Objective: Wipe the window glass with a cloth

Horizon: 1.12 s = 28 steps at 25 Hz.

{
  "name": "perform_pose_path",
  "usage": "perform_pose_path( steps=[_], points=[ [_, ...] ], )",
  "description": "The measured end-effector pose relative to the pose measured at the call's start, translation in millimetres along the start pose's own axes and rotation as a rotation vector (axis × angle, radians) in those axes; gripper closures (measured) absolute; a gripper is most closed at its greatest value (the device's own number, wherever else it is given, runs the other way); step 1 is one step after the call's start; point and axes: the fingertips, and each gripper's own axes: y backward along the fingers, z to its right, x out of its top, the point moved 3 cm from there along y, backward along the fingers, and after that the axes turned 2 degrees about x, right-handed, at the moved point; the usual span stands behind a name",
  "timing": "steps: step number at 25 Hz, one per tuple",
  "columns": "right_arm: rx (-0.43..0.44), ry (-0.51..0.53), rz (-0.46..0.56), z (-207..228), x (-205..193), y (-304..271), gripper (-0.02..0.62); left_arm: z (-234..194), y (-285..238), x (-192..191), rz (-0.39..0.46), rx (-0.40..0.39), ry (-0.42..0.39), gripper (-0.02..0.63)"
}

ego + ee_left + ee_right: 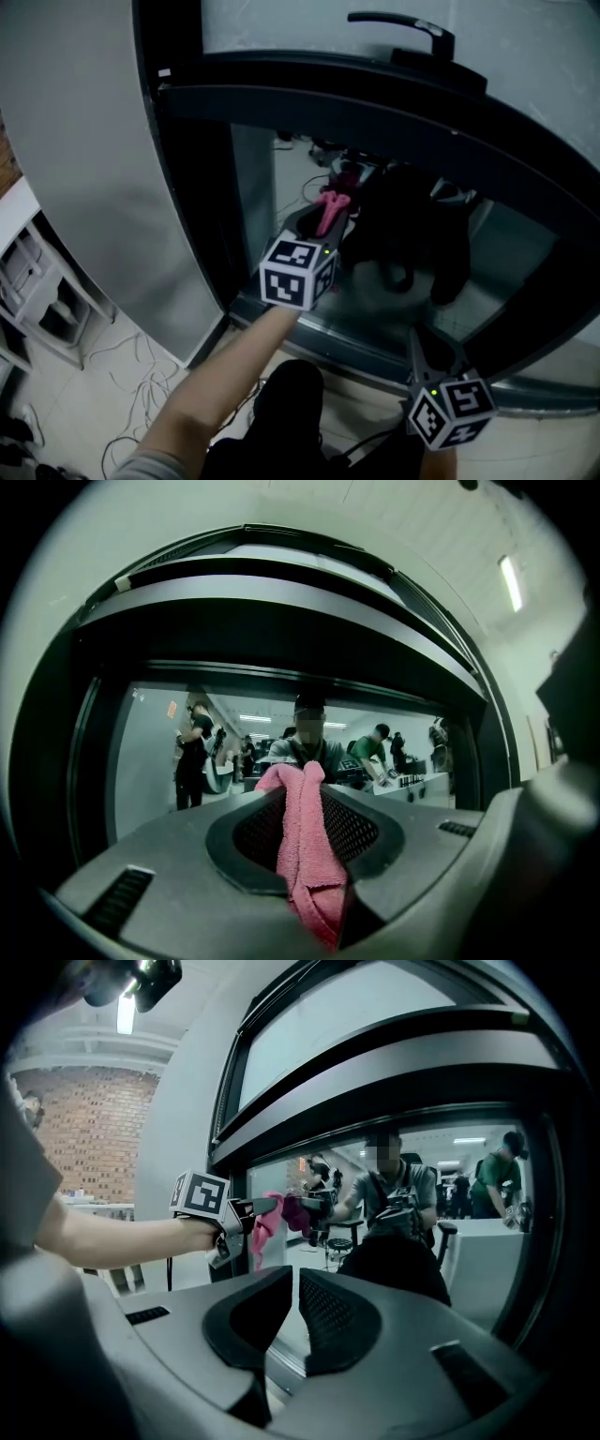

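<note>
Pink terry cloth (309,874) sits clenched between the pads of our left tongs (302,803). A bunched end rises past the tips and a tail hangs down near the camera. In the head view these tongs reach from the lower centre up to the window glass (258,187) at mid frame. In the right gripper view the cloth's end meets its own darker reflection on the pane, so it lies against the glass. Our bare forearm (216,384) stretches behind the marker cube. Our right tongs (291,1288) hang at the lower right of the head view, well apart from the cloth. Their jaws are drawn nearly together with only a thin slit between them and nothing held. A dark frame (375,98) crosses above the pane, and a black handle (408,28) sits at the upper right.
</note>
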Motion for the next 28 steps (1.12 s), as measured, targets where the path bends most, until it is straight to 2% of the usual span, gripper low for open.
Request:
perform_pose_path(
  steps=[21,28],
  points=[
    [-0.192,-0.057,0.017,86.0,-24.7,95.4,0.571,131.1,-26.5,-10.4,-0.005,-0.139,0.025,0.506],
    [-0.256,-0.074,0.015,107.6,-34.4,130.0,0.571,183.5,-35.4,-12.5,-0.008,-0.218,0.033,0.506]
  ],
)
